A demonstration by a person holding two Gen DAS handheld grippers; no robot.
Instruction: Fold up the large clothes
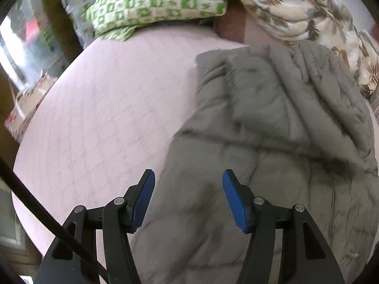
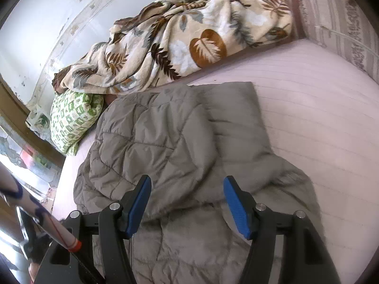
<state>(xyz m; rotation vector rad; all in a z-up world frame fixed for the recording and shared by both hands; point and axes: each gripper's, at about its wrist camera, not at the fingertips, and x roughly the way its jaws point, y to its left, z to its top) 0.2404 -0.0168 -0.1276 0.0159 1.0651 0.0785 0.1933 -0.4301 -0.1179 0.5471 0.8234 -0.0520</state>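
Mostly a pink bed sheet [image 2: 308, 108] is filling both views, with a leaf-patterned blanket [image 2: 180, 42] and a green pillow [image 2: 73, 118] lying by the white wall. At centre, the grey quilted jacket [image 2: 165, 137] is lying partly folded. Both the left gripper [image 1: 188, 177] and right gripper [image 2: 187, 184] are hovering with jaws apart, holding nothing. Only the right view is showing a striped curtain [image 2: 343, 19], upper right

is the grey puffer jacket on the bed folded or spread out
Partly folded: one quilted panel of the grey jacket lies doubled over the rest.
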